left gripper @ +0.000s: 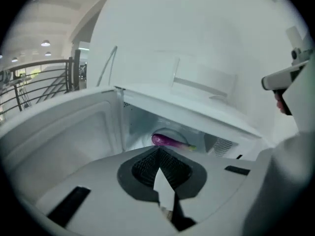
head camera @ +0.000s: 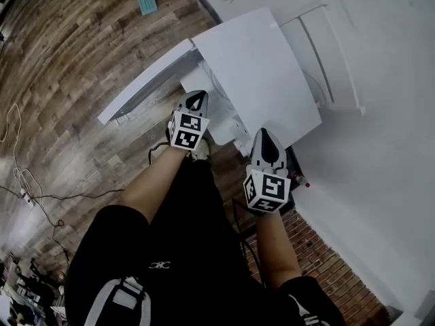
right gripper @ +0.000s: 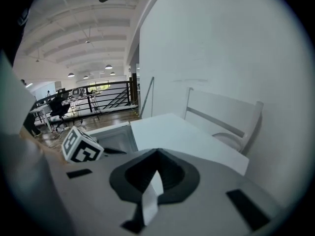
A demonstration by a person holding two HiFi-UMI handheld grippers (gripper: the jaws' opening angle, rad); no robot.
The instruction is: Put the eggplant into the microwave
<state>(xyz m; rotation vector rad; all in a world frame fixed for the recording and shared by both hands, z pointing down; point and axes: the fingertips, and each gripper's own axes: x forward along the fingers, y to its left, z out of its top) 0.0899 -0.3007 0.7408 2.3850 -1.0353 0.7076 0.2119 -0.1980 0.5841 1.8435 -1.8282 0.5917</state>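
Eggplant (left gripper: 170, 141) inside microwave (left gripper: 197, 113), twelve o'clock of closed left gripper (left gripper: 159, 151): light, slick, probably best gripped mid-body; right gripper (right gripper: 157, 154) closed too.

Head view downward; all share microwave (head camera: 258, 73)

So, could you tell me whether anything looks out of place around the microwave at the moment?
Nothing stands out. The eggplant lies inside the microwave, whose door stands open, which fits the task. Nothing looks spilled or damaged, and both the left tongs and right tongs are shut and empty.
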